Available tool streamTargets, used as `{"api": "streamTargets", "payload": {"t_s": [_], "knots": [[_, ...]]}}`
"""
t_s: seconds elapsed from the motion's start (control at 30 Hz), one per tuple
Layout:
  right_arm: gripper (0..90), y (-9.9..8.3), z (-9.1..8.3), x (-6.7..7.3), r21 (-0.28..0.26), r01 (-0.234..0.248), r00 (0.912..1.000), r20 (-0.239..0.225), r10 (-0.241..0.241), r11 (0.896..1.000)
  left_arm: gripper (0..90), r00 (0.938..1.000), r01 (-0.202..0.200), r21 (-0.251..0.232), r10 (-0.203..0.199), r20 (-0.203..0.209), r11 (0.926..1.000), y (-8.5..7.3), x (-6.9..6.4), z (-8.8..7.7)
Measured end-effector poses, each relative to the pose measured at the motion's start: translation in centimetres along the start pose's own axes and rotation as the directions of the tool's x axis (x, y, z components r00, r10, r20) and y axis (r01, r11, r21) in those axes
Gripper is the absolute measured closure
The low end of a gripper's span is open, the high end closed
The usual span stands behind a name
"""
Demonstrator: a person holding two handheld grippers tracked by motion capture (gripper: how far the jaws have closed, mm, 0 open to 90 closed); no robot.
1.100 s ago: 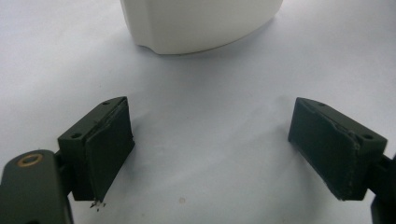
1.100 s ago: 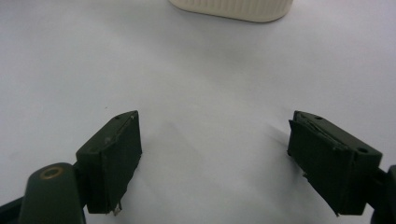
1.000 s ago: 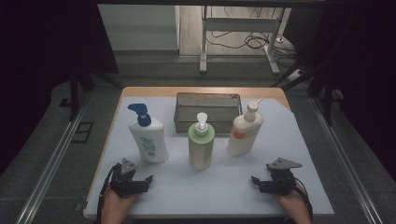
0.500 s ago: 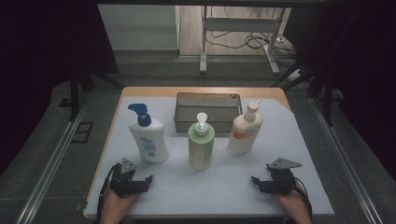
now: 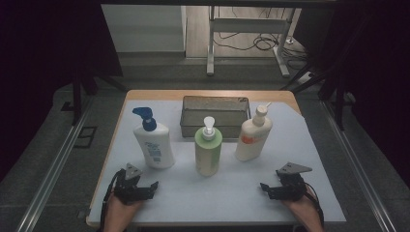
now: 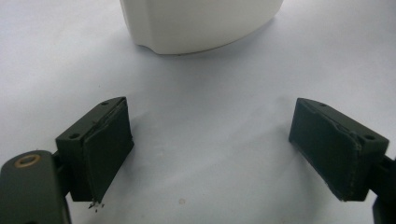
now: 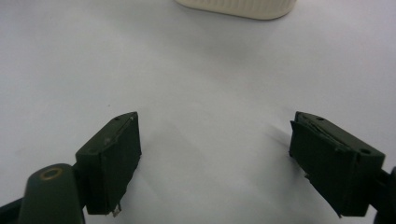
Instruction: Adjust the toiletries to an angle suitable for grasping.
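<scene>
No displacement is noted since the earlier frames: bottles, basket and both grippers are found where they were.

The left gripper (image 5: 153, 185) is held low over the white mat (image 5: 217, 198) near the table's front-left corner. Its jaws are spread wide, with nothing between the pads (image 6: 105, 154). The white bottle (image 5: 153, 145) with the blue pump is stood upright just beyond it; its base (image 6: 201, 23) is seen in the left gripper view, apart from the jaws.

The right gripper (image 5: 264, 186) is held near the front-right corner, jaws likewise spread wide and empty, pads (image 7: 114, 161) clear of everything but the mat beneath. The cream bottle (image 5: 252, 137) is stood upright beyond it, toward the right edge; its ribbed base (image 7: 238, 7) is seen at the top of the right gripper view, well apart from the jaws.

A green bottle (image 5: 208, 152) is stood upright between the other two, at the table's middle. A wire basket (image 5: 215, 116) is set behind it, against the back edge.
</scene>
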State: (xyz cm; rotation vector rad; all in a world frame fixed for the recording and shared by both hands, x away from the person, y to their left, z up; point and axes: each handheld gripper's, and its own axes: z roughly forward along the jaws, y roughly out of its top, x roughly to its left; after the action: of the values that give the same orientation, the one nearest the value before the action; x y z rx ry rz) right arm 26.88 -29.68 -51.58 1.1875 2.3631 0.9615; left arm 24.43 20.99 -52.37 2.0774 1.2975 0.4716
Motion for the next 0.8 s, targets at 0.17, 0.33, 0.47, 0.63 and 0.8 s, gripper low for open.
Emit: {"api": "streamTargets", "payload": {"t_s": [0.17,0.33,0.47,0.63,0.8], "knots": [[15.9,0.3,-0.2,0.2,-0.004,0.002,0.9999,-0.014,-0.002,1.000,12.7,1.0000,0.000,0.000,0.000,0.000,1.0000,0.0,0.0,0.0],[13.6,0.8,-0.6,0.5,-0.017,0.019,0.9998,-0.008,-0.019,1.000,12.7,1.0000,0.000,-0.001,0.000,0.000,1.0000,0.0,0.0,0.0],[14.1,1.0,-0.7,0.4,-0.022,0.005,0.9994,-0.034,-0.006,1.000,12.7,1.0000,0.000,-0.001,0.000,-0.001,1.0000,0.0,0.0,0.0],[22.3,1.6,-1.1,0.2,-0.047,-0.012,0.9985,-0.055,0.010,0.999,12.7,1.0000,-0.002,-0.002,0.002,-0.002,1.0000,0.0,0.0,0.0],[31.4,1.9,-1.1,-0.2,-0.034,-0.012,0.9993,-0.037,0.011,0.999,12.7,1.0000,-0.002,-0.001,0.002,-0.002,1.0000,0.0,0.0,0.0]]}}
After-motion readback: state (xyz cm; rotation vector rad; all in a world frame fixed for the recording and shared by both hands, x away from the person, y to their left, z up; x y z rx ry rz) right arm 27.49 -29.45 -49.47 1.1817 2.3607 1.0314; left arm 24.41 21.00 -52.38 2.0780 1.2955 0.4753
